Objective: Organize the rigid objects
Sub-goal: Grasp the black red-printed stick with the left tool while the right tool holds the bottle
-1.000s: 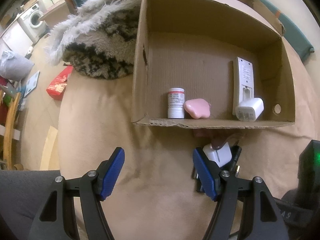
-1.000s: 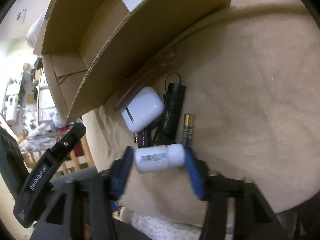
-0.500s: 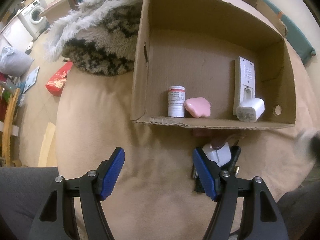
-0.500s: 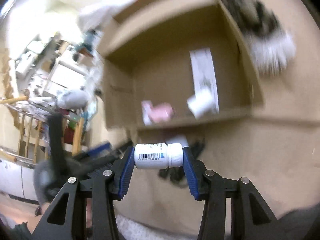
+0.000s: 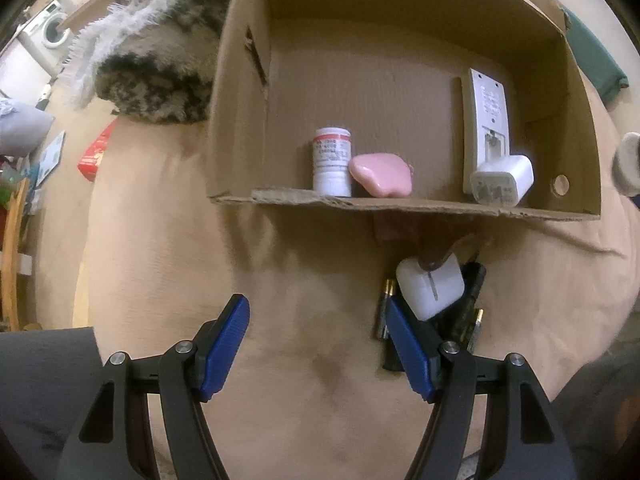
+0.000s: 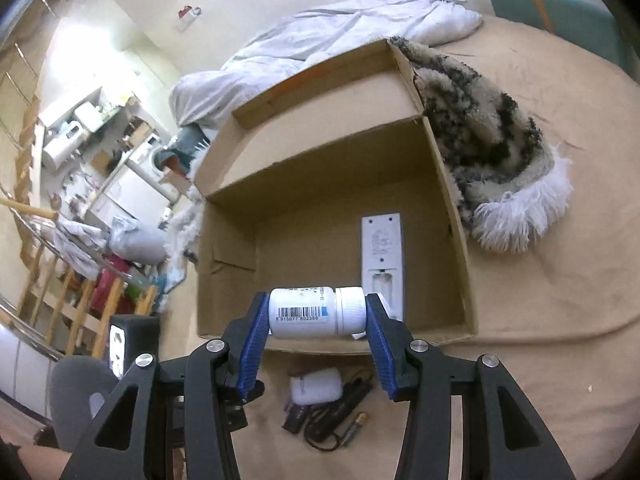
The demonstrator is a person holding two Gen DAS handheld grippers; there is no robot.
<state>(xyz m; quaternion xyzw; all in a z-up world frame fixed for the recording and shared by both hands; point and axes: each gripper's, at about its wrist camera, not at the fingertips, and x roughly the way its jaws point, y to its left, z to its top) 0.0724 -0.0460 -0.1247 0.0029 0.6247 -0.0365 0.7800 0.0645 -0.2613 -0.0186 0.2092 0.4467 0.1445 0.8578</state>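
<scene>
Left wrist: steeply downward, near. Right wrist: higher, obliquely down. Both sharing cardboard box [image 5: 400, 204] [image 6: 336, 184].

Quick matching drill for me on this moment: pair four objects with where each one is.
Things:
1. white bottle with barcode
2. pink case
3. white earbud case
4. remote

Places:
a. lying flat near the cardboard box's right wall
b. clamped sideways in the right gripper
c. outside the box, on the bedcover
d. beside the red-capped bottle

Pairs: 1-b, 2-d, 3-c, 4-a
</scene>
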